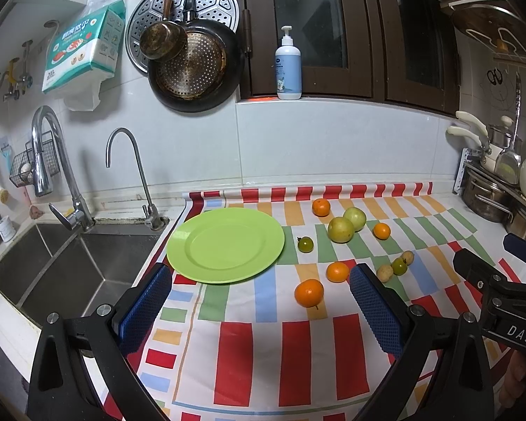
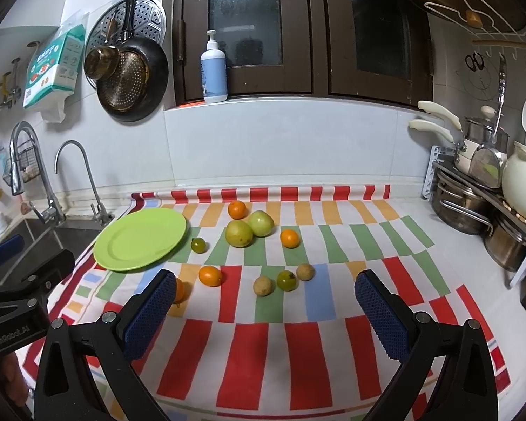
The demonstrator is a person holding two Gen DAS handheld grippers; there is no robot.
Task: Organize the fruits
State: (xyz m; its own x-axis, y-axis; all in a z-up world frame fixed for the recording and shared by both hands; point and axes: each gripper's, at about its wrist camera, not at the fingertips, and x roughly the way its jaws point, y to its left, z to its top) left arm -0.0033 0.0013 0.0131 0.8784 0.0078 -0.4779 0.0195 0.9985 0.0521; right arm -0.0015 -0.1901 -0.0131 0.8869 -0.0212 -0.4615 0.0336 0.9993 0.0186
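An empty green plate (image 1: 225, 244) (image 2: 140, 240) lies on the striped cloth (image 1: 284, 343) beside the sink. Right of it lie loose fruits: several oranges, the nearest (image 1: 309, 292) and another (image 1: 337, 272) (image 2: 210, 275); two yellow-green guavas (image 1: 341, 229) (image 2: 239, 233); two small green tomatoes (image 1: 305, 244) (image 2: 286, 280); two small brown fruits (image 1: 384, 273) (image 2: 263, 286). My left gripper (image 1: 259, 301) is open and empty, above the cloth in front of the plate. My right gripper (image 2: 266, 308) is open and empty, in front of the fruits.
A steel double sink (image 1: 70, 266) with two taps (image 1: 52, 161) is at the left. Pots and a white kettle (image 2: 522, 182) stand on a rack at the right. A soap bottle (image 1: 288, 66) stands on the window sill. Pans hang on the wall.
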